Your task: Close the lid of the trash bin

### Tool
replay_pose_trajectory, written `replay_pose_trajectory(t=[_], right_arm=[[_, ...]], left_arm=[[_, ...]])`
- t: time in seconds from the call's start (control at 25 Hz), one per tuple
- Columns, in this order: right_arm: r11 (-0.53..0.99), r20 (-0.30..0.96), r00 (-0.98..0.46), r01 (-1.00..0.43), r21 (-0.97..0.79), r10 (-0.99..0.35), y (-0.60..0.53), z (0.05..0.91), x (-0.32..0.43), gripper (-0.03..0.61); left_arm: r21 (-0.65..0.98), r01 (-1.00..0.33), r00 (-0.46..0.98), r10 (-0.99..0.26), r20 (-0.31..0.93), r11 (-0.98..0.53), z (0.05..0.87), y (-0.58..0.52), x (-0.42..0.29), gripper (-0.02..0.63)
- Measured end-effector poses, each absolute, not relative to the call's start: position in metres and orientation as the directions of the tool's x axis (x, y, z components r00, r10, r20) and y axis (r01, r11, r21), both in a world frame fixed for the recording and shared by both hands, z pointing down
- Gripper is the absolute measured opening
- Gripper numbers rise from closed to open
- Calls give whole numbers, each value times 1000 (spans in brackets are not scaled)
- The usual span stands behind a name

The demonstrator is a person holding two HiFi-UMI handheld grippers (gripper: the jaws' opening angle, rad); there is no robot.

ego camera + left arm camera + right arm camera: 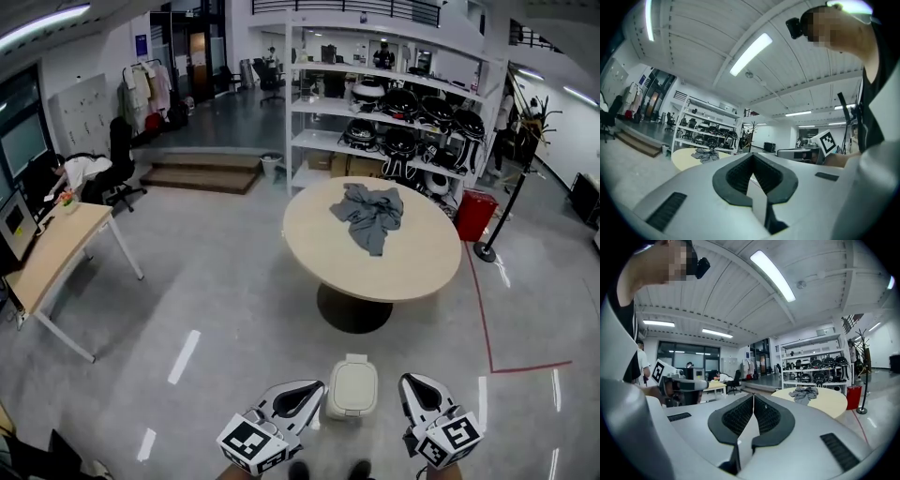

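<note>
Head view. Cuts off both arms at the lower edge, behind the marker cubes (251, 442); only shoe tips (328, 469) visible there. Trash bin (352, 412) on the floor (216, 281), just between the left gripper (317, 387) and the right gripper (407, 381), apparently touching neither. Pale lid (354, 384) lying flat on top of it. Farther away a round bench (403, 272) with a grey cloth (370, 214) on it, a shelf rack (394, 112) behind, a red bin (476, 214) beside the rack, a desk (56, 253) at the far left.

Left gripper view. Hides the trash bin fully; looks upward to a ceiling lamp (750, 54). Bench and cloth small at the left, the marker cube of the other gripper at the right. Fingers (736, 176) pressed together at the tips, holding nothing.

Right gripper view. Again without the trash bin. Bench, cloth and rack at the right, the other marker cube at the left, partly behind a sleeve. Fingers (736, 418) here also tight together, with nothing between them.
</note>
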State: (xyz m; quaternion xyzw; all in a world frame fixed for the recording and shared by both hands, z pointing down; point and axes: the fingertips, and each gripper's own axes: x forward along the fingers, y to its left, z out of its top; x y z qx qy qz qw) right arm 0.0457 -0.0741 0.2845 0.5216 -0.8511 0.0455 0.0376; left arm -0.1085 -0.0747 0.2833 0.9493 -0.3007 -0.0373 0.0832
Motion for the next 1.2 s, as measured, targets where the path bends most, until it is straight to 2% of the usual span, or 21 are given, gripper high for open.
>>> replay_pose_trajectory(t=[0.24, 0.52, 0.84, 1.2], right_arm=[[472, 74, -474, -881, -43, -878, -26, 267, 40, 9], [501, 75, -504, -864, -54, -860, 71, 275, 63, 9], [510, 67, -523, -847, -147, -850, 186, 296, 122, 9], [517, 34, -526, -844, -144, -850, 259, 283, 117, 9]], left_arm=[[210, -613, 768, -637, -71, -762, 268, -30, -122, -9], [200, -614, 776, -631, -26, -764, 267, 64, -85, -9], [195, -665, 741, -669, 56, -721, 276, 177, -43, -9], [149, -671, 740, -670, 68, -726, 259, 245, -44, -9]])
